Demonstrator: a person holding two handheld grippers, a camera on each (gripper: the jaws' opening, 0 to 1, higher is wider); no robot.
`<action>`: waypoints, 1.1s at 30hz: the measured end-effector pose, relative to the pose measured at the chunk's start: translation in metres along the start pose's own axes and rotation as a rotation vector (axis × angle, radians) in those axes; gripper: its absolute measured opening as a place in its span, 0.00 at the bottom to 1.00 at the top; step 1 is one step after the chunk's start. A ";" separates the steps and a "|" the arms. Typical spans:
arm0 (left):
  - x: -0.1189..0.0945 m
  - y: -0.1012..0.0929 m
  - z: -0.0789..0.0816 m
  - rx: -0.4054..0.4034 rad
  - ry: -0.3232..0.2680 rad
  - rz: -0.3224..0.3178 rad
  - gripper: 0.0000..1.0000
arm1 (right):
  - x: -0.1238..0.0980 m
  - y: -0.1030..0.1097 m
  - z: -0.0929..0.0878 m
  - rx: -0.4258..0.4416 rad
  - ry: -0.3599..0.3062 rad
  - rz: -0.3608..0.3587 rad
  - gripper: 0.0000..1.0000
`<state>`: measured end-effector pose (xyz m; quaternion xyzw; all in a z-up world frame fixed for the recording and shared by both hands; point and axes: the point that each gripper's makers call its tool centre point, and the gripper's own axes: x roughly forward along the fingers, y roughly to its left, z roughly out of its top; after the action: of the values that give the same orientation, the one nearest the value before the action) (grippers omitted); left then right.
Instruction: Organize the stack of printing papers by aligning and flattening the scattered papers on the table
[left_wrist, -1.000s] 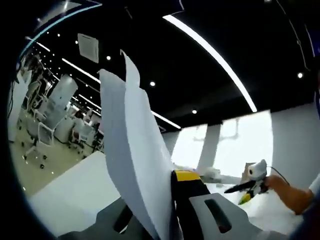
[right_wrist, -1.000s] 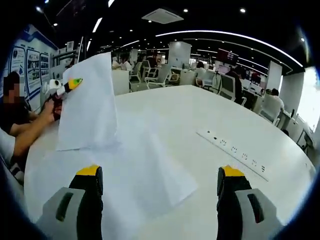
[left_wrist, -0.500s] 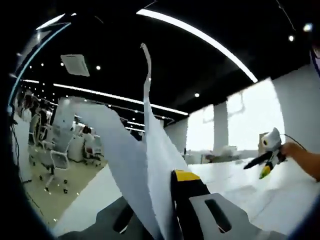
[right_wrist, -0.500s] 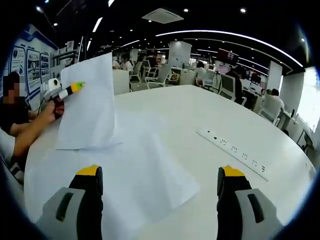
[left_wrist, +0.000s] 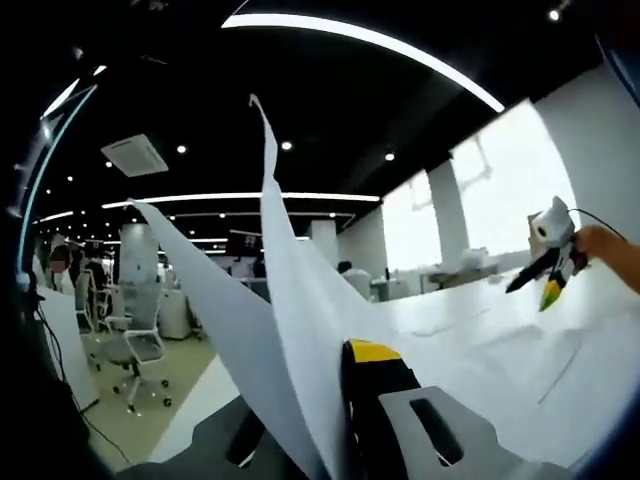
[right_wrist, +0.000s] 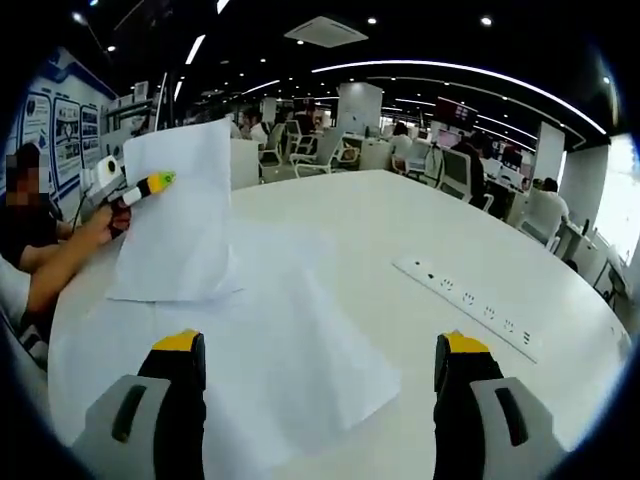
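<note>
We held raised sheets (left_wrist: 290, 330) clenched in left claw (left_wrist: 335, 400) | right claw (right_wrist: 318, 385) released | advice: lower sheets squarely onto table (right_wrist: 400, 230) pile (right_wrist: 280, 350).

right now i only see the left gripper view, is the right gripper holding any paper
observer: no, the right gripper is open, with loose sheets lying flat on the table ahead of it
operator: how does my held paper sit
observer: the held sheets stand upright in the left gripper, lower edge apparently reaching the table
operator: anything else on the table
observer: a white power strip, right of the loose sheets and apart from them
</note>
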<state>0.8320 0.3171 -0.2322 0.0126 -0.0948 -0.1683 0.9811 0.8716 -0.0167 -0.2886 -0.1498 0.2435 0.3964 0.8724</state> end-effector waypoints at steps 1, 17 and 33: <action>0.000 0.000 0.000 -0.007 0.000 0.000 0.07 | 0.000 0.000 0.000 0.000 0.001 0.000 0.90; 0.002 0.005 -0.009 -0.034 0.044 0.024 0.07 | 0.004 -0.003 -0.002 0.003 0.012 -0.002 0.90; 0.003 0.001 -0.009 -0.045 0.042 0.018 0.07 | 0.012 0.000 -0.008 0.004 0.035 0.015 0.90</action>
<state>0.8367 0.3175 -0.2403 -0.0066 -0.0705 -0.1614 0.9843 0.8758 -0.0129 -0.3023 -0.1530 0.2607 0.3996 0.8654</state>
